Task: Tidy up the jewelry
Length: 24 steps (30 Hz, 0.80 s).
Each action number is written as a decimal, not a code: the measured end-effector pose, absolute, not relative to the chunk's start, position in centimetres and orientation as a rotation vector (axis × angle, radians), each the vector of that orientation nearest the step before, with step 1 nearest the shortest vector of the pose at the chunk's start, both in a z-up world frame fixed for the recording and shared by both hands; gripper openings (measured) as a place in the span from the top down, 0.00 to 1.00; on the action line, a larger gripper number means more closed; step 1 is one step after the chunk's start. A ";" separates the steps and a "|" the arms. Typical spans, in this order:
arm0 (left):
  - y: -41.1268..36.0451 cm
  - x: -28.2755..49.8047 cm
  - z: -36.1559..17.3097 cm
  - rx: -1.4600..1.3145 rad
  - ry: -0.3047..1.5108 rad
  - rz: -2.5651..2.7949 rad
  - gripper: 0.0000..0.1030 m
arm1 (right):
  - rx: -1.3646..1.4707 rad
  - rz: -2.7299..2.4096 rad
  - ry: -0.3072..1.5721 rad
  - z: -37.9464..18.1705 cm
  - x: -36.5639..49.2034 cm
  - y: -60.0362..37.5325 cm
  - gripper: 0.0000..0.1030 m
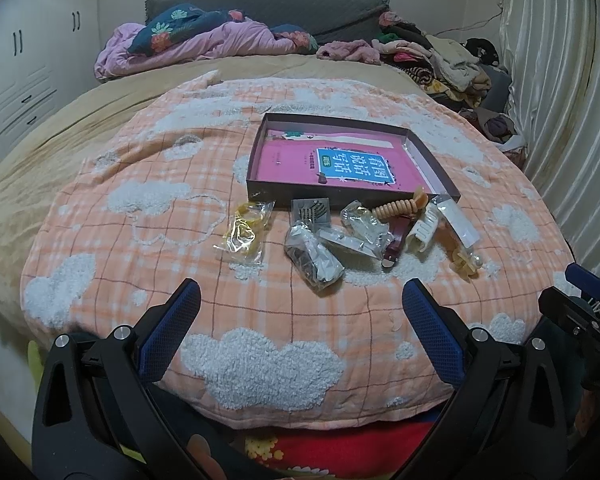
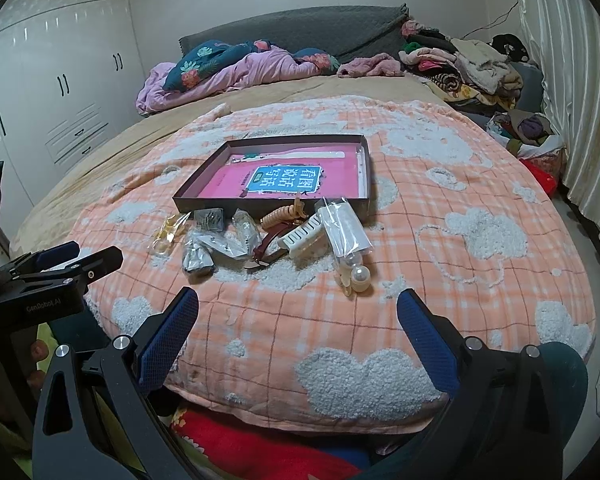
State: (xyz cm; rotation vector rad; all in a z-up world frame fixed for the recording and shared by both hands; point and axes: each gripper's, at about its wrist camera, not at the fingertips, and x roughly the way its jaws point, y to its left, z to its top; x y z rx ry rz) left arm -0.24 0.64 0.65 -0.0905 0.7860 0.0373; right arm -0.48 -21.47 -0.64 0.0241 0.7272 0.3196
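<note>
My left gripper (image 1: 300, 300) hangs above the near edge of the orange plaid blanket (image 1: 111, 216), jaws spread wide, nothing between them. My right gripper (image 2: 297, 304) is in the same condition: wide apart, empty, above the blanket's near edge.

A shallow dark box (image 1: 332, 192) sits near the blanket's middle, holding a pink booklet (image 1: 283, 164) with a blue label. The jewelry lies outside the box, in a loose row along its near wall:
- clear bag of yellow rings (image 1: 245, 228), leftmost, slightly apart from the rest
- small grey card of pins (image 1: 311, 210), touching the box wall
- crumpled clear packet with dark contents (image 1: 314, 258), nearest my left jaws
- coiled tan hair tie (image 1: 396, 208), against the box's near right corner
- dark red clip (image 1: 396, 240)
- cream claw clip (image 1: 422, 232)
- long clear sleeve (image 2: 346, 230)
- pearl-topped clip (image 2: 356, 276), nearest my right jaws

Some pieces overlap; exact contacts in the middle of the pile are unclear.
</note>
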 end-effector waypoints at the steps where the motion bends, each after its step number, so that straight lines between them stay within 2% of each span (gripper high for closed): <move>1: 0.6 -0.2 0.7 -0.091 0.785 0.038 0.08 | 0.022 0.320 0.728 -0.7 -0.5 -21.4 0.04; 24: 0.4 0.0 1.3 -0.094 0.778 0.037 0.08 | 0.020 0.328 0.723 -0.5 -0.6 -21.3 0.04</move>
